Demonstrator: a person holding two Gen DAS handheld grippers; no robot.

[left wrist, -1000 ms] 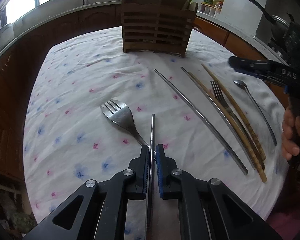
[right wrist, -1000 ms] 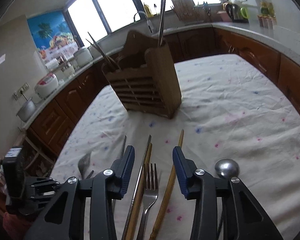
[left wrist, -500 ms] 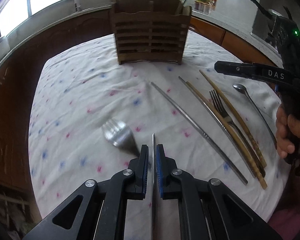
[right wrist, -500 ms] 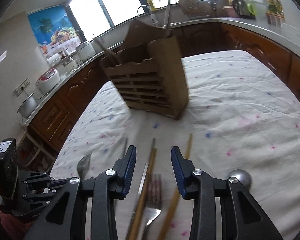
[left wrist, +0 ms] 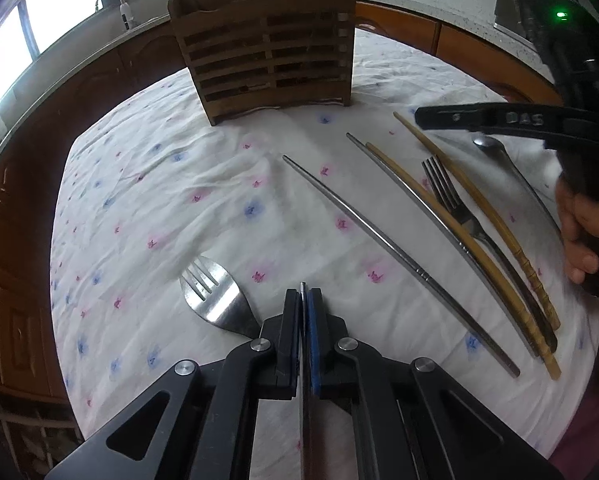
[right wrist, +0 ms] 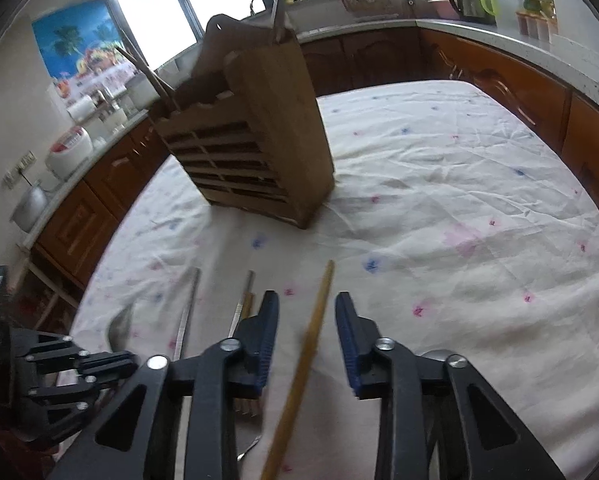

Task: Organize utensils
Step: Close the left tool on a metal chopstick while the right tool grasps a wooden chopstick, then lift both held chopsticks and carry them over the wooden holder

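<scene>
My left gripper [left wrist: 303,300] is shut on a thin metal chopstick [left wrist: 302,287]; only its tip shows past the pads. A wide steel fork [left wrist: 215,300] lies just left of it on the flowered cloth. My right gripper [right wrist: 307,312] is low over the cloth. Its jaws are closing around a wooden chopstick [right wrist: 317,320], and the pads stand clear of it on both sides. To that chopstick's left lie a small fork [left wrist: 451,200], a wooden and metal chopstick pair [left wrist: 439,220] and a lone metal chopstick [left wrist: 379,248]. The slatted wooden holder [left wrist: 267,60] stands at the far side.
A long spoon [left wrist: 499,156] lies at the right, under the right gripper, near a person's hand [left wrist: 579,232]. The holder contains several utensils [right wrist: 279,0]. Brown cabinets and a counter [right wrist: 499,40] ring the table [left wrist: 119,200].
The left gripper has come nearer the holder and the metal chopstick now sticks out much less. The right gripper shifted from over the small fork to straddle the wooden chopstick, lower, with narrower jaws.
</scene>
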